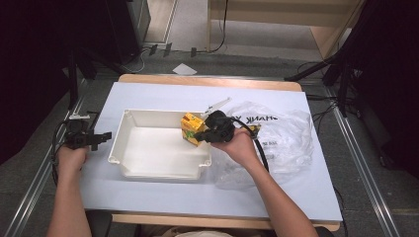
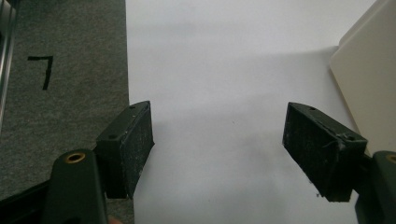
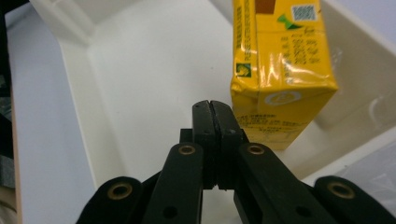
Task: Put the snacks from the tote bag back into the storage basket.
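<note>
white tabletop (image 1: 163,197): yellow carton (image 1: 191,128) already in the tray's (image 1: 148,170) far-right corner, right gripper (image 3: 215,109) pinched shut on nothing beside it – left gripper (image 2: 219,144) idle w/ jaws wide, plastic bag (image 1: 281,140) contents unclear.

White tub (image 1: 148,170): floor bare across left and middle of frame, open from above. Yellow carton (image 1: 191,128) blocks tub's upper right corner, right gripper (image 1: 200,135) just beside it. Crumpled plastic bag (image 1: 286,138) clutters table right of centre. Table strip at frame left free around left gripper (image 1: 101,137).
</note>
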The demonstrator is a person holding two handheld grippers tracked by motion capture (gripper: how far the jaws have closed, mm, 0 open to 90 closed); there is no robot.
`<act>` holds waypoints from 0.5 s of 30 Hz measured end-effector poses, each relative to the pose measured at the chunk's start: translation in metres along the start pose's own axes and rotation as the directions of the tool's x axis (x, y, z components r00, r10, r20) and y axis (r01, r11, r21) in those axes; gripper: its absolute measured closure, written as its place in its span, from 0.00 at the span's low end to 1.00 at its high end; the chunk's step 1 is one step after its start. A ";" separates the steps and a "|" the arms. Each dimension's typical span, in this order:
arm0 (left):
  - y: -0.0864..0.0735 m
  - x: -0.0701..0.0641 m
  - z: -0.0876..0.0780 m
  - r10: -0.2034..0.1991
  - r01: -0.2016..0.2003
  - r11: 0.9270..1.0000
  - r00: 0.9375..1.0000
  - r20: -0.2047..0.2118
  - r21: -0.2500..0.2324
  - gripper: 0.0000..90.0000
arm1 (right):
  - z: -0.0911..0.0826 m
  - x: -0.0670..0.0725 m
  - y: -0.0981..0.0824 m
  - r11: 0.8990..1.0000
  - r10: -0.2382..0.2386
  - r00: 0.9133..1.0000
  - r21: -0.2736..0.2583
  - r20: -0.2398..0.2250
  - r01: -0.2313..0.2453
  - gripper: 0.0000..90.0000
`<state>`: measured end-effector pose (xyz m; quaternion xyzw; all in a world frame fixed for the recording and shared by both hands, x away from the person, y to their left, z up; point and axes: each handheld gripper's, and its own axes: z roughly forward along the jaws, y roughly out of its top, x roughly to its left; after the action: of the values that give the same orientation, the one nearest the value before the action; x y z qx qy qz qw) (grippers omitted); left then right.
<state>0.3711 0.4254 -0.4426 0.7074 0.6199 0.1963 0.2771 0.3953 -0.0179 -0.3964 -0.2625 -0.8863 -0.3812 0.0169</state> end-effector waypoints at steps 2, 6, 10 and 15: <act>0.000 0.000 0.000 0.004 -0.004 1.000 1.000 0.000 0.000 0.29 | 0.007 0.001 -0.003 1.000 -0.007 1.000 0.021 0.012 0.006 1.00; 0.000 0.000 0.001 0.008 -0.008 1.000 1.000 -0.003 0.004 0.29 | 0.011 0.000 -0.002 1.000 0.002 1.000 0.011 0.015 -0.002 1.00; -0.001 0.001 0.000 0.006 -0.006 1.000 1.000 -0.006 0.006 0.29 | 0.012 -0.001 -0.002 1.000 0.006 1.000 0.005 0.018 -0.006 1.00; -0.002 0.001 -0.001 0.007 -0.007 1.000 1.000 -0.004 0.005 0.29 | 0.012 -0.002 -0.002 1.000 0.002 1.000 0.004 0.022 -0.002 1.00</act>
<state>0.3689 0.4271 -0.4435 0.7098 0.6186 0.1970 0.2734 0.3984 -0.0120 -0.4068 -0.2675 -0.8869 -0.3765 0.0083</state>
